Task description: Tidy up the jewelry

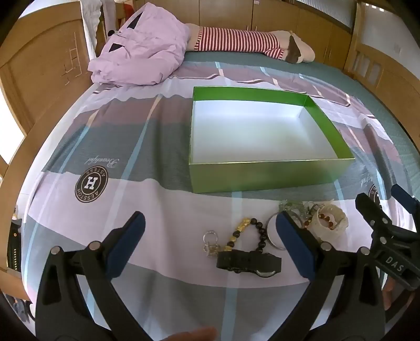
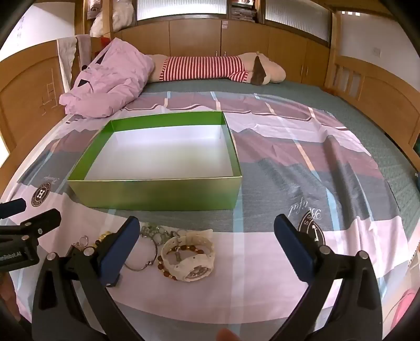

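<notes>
Left hand-held gripper [image 1: 210, 241]: spread wide, empty, over black plastic wristwatch [image 1: 249, 262].
Right hand-held gripper [image 2: 207, 236]: wide, empty.
Open green cardboard box [image 2: 157, 192]: 12 o'clock, ready for jewelry.

We are seeing black arms, silver rivets and blue pads on the left gripper [image 1: 210, 236] and right gripper [image 2: 207, 237].

Bed [image 2: 302, 162] with plaid purple-grey sheet, wooden frame. Crumpled lilac quilt [image 2: 110, 81] at far left; striped plush toy [image 2: 210, 67] along far edge. Wooden cabinets [image 2: 236, 36] behind, frosted windows [image 2: 181, 8] above. Daylight.
</notes>
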`<state>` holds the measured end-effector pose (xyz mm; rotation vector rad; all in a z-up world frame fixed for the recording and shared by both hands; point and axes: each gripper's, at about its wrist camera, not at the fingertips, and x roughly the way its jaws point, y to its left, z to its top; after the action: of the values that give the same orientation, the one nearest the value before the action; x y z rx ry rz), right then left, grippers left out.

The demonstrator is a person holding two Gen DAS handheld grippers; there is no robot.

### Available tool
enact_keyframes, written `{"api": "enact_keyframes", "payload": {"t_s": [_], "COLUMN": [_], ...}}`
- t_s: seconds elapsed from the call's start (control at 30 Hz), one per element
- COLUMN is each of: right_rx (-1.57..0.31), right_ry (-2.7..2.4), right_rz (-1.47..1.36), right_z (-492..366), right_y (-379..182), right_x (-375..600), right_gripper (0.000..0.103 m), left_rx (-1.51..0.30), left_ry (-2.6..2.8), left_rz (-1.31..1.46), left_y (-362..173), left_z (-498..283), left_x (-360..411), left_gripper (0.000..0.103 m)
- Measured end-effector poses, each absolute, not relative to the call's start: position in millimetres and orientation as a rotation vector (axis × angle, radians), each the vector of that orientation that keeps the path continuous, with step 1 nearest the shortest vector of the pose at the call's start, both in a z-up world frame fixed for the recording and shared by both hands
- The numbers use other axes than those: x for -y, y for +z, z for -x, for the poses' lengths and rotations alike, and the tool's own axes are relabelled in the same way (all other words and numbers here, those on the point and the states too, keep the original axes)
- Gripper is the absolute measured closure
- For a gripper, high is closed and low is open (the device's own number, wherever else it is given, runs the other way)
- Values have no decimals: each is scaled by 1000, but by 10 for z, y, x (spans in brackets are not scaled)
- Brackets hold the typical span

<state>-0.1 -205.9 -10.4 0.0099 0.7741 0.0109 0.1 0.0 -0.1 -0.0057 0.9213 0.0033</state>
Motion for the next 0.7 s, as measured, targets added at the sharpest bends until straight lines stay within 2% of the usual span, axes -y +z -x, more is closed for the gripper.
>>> {"api": "enact_keyframes", "payload": {"t_s": [0.7], "right_rx": [-772], "right_ry": [14], "right_rz": [-16], "right_z": [6], "right_y": [-76], "right_x": [2044], "right_gripper": [1], "left_rx": [-927], "left_ry": [1], "left_rz": [-6], "left_y": [-46], "left_z": [-3], "left_x": [13], "left_gripper": [2]}}
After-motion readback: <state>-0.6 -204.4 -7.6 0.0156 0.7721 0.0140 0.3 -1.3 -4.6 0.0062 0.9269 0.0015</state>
